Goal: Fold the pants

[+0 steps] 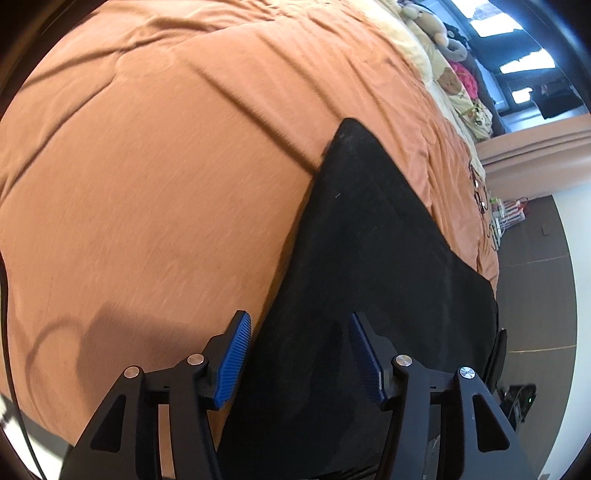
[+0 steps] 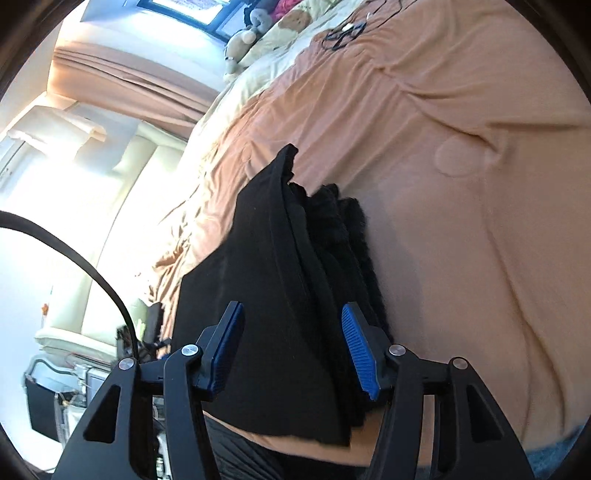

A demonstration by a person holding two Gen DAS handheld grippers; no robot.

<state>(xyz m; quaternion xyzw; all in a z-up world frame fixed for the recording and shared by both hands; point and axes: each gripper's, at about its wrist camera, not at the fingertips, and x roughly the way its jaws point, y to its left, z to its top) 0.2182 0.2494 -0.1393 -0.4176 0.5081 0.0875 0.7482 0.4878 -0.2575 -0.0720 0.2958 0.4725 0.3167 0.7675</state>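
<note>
Pants: black, lying on the orange bedspread, directly ahead of and beneath both tools.
Fold state: right wrist view shows several stacked layers, edges bunched along the side ahead of the right-hand blue pad. Reads as a compact bundle, not a spread garment.
Left tool: blue pads apart, nothing pinched; cloth sits below the gap, the bedspread just past the pad on the view's left.
Right tool: pads apart, no cloth clamped; the bundle lies under and ahead of the gap.
Progress, my judgement: main folds look done and the bundle looks let go. Left over, at most, a squaring of the ragged far corner or a final half fold.
Beyond tools: soft toys and a bear-print cover at the far end of the bed.
Writing: none legible. Dark marks on the bedspread's edge too blurred to read. No brand seen on either tool.
</note>
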